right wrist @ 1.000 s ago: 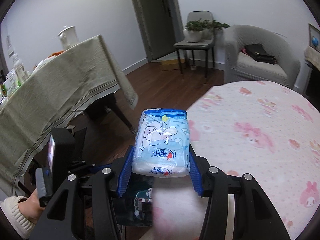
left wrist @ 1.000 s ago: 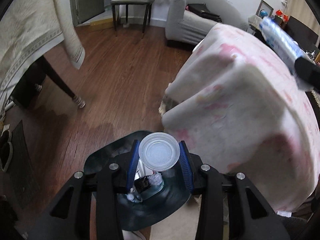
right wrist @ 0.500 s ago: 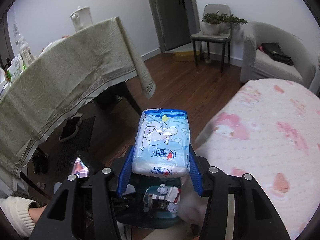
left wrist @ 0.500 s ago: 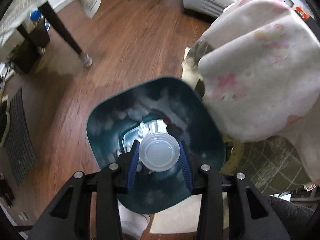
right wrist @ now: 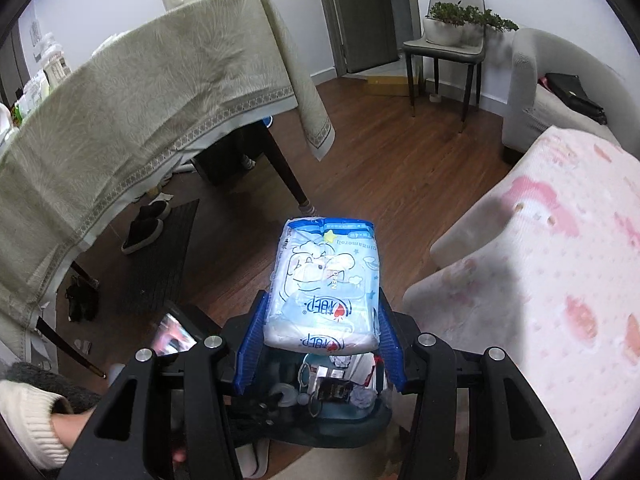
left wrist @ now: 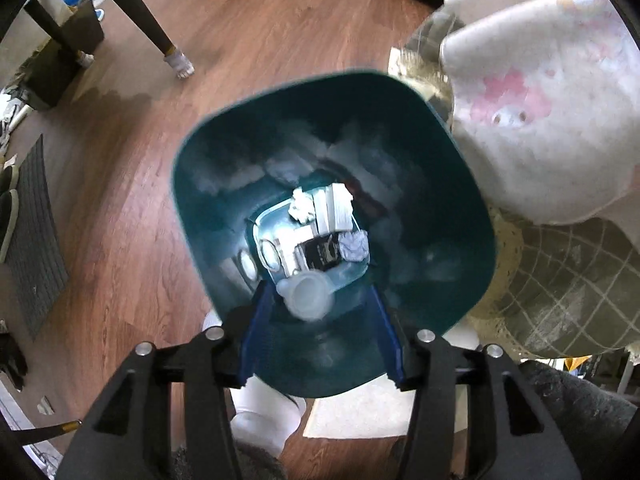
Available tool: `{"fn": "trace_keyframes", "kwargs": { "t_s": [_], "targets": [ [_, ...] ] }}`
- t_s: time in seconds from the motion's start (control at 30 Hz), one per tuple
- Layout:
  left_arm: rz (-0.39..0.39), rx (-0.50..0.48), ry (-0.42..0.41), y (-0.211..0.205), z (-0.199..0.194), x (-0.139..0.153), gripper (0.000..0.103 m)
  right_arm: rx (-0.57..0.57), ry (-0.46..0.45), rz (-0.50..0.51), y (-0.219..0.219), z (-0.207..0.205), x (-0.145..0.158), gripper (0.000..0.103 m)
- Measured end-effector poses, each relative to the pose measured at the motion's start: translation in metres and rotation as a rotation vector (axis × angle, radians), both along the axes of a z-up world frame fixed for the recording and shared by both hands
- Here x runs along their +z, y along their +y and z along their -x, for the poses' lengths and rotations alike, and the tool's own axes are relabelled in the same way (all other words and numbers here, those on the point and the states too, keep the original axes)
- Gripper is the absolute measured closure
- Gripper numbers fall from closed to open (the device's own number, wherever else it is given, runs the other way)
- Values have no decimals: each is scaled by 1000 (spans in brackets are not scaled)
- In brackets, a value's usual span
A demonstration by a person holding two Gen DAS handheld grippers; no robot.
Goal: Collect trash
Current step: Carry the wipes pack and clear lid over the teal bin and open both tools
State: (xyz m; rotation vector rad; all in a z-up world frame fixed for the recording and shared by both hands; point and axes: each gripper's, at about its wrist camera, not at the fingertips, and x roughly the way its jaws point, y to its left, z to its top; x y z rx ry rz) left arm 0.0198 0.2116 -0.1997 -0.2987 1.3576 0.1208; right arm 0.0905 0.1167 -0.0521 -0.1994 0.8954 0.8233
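Trash, item one: a translucent plastic cup (left wrist: 308, 296), blurred, lying inside the mouth of the dark teal bin (left wrist: 472, 216), between the blue pads of the left gripper (left wrist: 318, 312) but touching neither. The left jaws are opening, released, with a clear gap on both sides of the cup.

Trash, item two: a blue-and-white tissue pack (right wrist: 326, 284) printed with a cartoon figure and a star. It is clenched between the pads of the right gripper (right wrist: 320, 320), its long side pointing forward, held above the floor and above the bin (right wrist: 348, 424), whose mouth shows just below the pack in the right wrist view.

Bin contents, seen from the left wrist: crumpled white paper (left wrist: 302, 206), a white folded carton (left wrist: 334, 210), a dark wrapper (left wrist: 322, 254), a grey-blue wad (left wrist: 354, 246), and round pale lids at the left of the bottom.

Surroundings: wooden floor (left wrist: 132, 168); a pink-patterned cloth (right wrist: 560, 280) to the right of the bin; a table with a pale green tablecloth (right wrist: 132, 108) to the left; a dark floor mat (right wrist: 160, 256) with shoes (right wrist: 146, 226); a grey armchair (right wrist: 560, 92); a chair carrying a potted plant (right wrist: 460, 24). A hand in a cream sleeve (right wrist: 28, 420) sits at lower left.
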Motion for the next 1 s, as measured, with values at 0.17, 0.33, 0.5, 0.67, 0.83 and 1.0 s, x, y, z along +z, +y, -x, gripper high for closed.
{"fn": "trace_keyframes", "kwargs": {
  "t_s": [0.17,0.33,0.5,0.67,0.83,1.0],
  "targets": [
    [-27,29,-59,15,14,33,50,-13,-3,52,1,11,-22,51],
    [-64,41,-116,25,25,70,50,-22,30,68,2,18,-46,51],
    [-89,67,-210,33,25,109,50,-4,47,98,8,26,-70,51],
    [-126,56,-283,31,28,138,50,9,70,95,12,32,-84,51],
    [-135,61,-339,30,35,159,52,-2,115,97,12,34,-104,51],
    [-116,72,-408,27,34,183,57,13,138,119,19,41,-123,51]
  ]
}}
